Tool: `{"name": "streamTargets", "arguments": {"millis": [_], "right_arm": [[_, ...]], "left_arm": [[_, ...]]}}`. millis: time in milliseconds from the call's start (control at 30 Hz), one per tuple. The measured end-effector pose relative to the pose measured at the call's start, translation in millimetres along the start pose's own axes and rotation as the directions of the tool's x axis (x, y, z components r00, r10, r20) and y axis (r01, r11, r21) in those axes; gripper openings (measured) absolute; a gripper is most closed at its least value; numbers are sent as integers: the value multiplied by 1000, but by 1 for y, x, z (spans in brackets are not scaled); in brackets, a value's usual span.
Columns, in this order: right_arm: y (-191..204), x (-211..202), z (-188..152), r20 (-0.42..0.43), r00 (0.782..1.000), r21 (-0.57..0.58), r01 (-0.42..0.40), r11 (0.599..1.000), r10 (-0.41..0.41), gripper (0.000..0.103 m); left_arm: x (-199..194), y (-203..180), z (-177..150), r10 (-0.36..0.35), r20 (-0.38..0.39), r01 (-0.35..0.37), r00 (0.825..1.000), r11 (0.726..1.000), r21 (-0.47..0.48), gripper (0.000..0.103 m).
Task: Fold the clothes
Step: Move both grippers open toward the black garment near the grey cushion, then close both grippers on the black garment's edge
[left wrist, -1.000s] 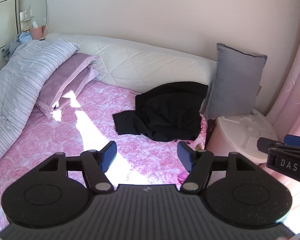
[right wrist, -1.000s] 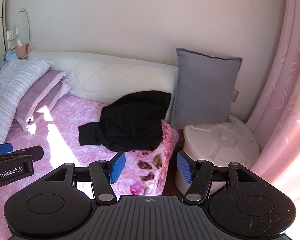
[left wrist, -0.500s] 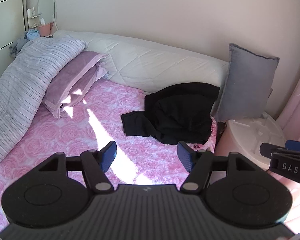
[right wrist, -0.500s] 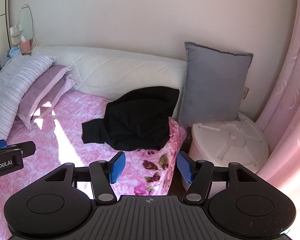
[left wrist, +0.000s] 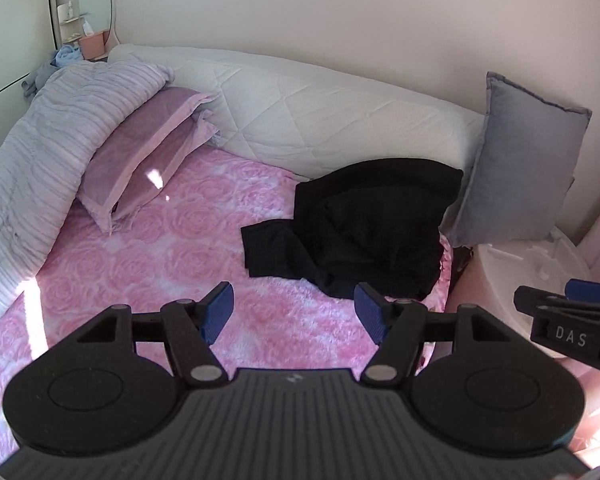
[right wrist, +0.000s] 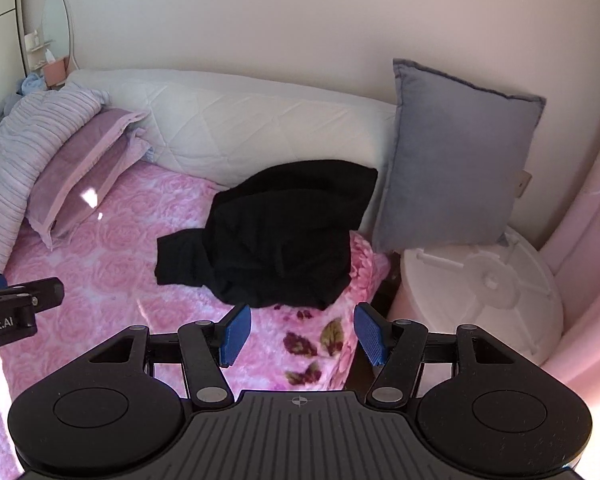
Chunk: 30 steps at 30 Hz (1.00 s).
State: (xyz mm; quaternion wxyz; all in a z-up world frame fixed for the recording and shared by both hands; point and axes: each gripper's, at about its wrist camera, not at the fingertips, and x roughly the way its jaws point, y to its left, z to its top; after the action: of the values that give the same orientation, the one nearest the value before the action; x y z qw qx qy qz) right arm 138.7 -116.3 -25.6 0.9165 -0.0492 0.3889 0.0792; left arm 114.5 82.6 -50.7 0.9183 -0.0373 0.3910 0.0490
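Both grippers, left (left wrist: 294, 318) and right (right wrist: 300, 334), have closed in on the black garment (right wrist: 272, 236); jaws wide, empty; folding not begun.

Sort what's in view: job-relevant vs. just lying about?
Job: black garment, crumpled on the pink bedspread; left gripper and right gripper, both open and empty.

Lying about: grey cushion, purple pillows, striped duvet, white tub.

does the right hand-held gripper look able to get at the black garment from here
Probably yes: the right hand-held gripper is open, and only bare pink bedspread lies between it and the black garment.
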Motion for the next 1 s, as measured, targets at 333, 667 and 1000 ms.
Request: {"name": "streamTargets", "arguments": {"millis": [333,667,1000], "right_arm": [[-28,50,35,-34,999,16,-14,1000,14,61],[-62,108,59,-92,995,66,-30,997,36,61],[-93,182,73,-188,980,119,-41,992,63,61]], "left_arm": [[56,-36,39,24,-45,-23,999,999,26,63],[125,-61,64,-19,-148,23,989,999,26,63],[209,-82,77,-31,-227,32,973,999,2,63]]}}
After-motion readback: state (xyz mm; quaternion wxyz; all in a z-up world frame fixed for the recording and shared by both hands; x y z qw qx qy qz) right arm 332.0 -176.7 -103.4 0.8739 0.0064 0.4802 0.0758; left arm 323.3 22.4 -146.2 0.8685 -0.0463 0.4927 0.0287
